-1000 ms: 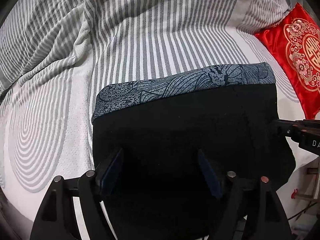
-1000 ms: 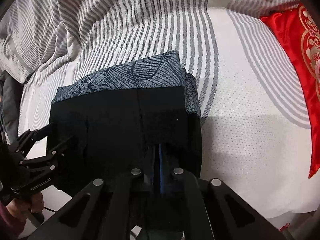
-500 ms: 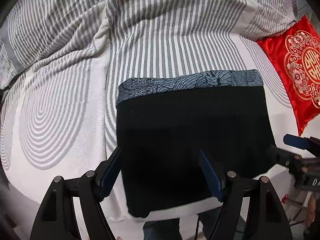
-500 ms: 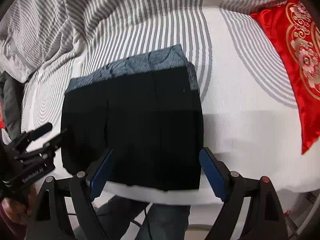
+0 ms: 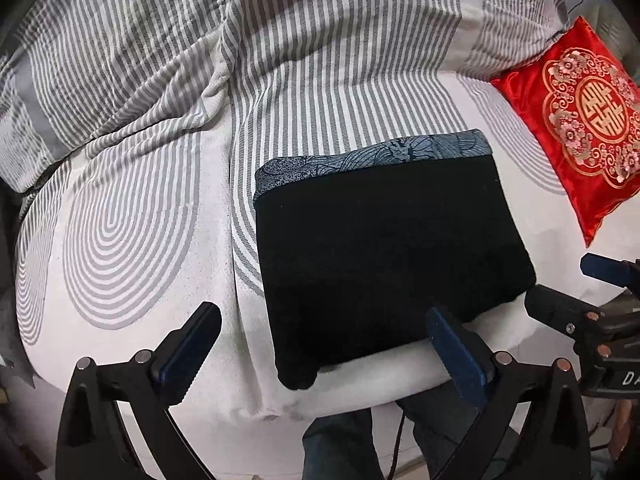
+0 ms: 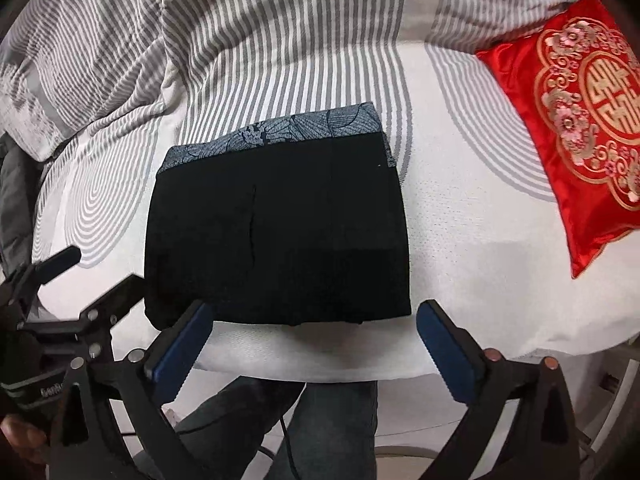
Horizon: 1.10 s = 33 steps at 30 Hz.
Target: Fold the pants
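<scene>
Folded black pants (image 5: 384, 256) flat on striped bedding (image 5: 168, 184), opening left tool (image 5: 324, 344) empty above.

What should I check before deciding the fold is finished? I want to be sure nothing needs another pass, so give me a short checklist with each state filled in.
1. Black pants folded into a compact rectangle on the mattress: ok.
2. Left gripper free of cloth: ok, jaws opening, nothing between them.
3. Right gripper free of cloth: ok, jaws opening, nothing between them.
4. Edges aligned: not ok, a patterned blue-grey layer sticks out past the far edge.
5. Pants clear of the red cushion: ok.
6. Layers underneath lie flat: cannot tell.
</scene>
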### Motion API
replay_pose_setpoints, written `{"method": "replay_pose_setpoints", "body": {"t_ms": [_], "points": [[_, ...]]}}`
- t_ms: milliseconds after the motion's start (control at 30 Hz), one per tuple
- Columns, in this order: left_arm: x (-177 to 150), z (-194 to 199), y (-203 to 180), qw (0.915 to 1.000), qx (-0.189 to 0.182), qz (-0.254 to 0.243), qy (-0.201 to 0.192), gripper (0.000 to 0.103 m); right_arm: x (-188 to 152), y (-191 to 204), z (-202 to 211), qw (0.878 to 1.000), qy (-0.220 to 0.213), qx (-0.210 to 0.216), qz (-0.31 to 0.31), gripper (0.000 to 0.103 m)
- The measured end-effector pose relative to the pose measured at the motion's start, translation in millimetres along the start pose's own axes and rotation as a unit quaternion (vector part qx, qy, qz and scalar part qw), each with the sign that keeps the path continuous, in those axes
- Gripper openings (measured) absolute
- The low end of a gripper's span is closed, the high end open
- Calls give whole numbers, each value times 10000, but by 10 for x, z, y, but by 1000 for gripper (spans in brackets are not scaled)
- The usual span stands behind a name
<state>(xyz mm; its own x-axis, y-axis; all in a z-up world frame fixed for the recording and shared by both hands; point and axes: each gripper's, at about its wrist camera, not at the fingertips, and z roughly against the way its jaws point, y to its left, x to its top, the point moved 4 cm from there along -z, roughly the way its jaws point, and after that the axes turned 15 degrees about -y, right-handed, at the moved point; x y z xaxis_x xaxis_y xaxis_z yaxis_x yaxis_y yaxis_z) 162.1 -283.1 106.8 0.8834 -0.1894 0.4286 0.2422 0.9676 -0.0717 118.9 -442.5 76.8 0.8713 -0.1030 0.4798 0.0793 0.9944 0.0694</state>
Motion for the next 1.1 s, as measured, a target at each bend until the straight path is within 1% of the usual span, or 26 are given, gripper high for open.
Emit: {"method": "replay_pose_setpoints", "body": {"t_ms": [233, 500, 567, 633, 833, 1100], "points": [[-34, 128, 46, 9997, 210, 110, -12, 103, -53, 9, 113, 9999, 91, -123, -12, 102], [-137, 236, -14, 9981, 508, 346, 28, 103, -108, -3, 153, 9994, 213, -6, 265, 102], [-167, 267, -57, 9980, 490, 391, 35, 103, -114, -17, 184, 9993, 184, 26, 336, 102], [-202, 290, -97, 9977, 567, 350, 83, 103, -123, -39, 204, 9993, 191, 55, 326, 102], [-273, 352, -164, 9965, 675, 477, 141, 103, -144, -97, 259, 9990, 185, 149, 378, 102], [-351, 420, -213, 9957, 788, 481, 126, 103, -165, -91, 316, 9986, 112, 244, 453, 102]]}}
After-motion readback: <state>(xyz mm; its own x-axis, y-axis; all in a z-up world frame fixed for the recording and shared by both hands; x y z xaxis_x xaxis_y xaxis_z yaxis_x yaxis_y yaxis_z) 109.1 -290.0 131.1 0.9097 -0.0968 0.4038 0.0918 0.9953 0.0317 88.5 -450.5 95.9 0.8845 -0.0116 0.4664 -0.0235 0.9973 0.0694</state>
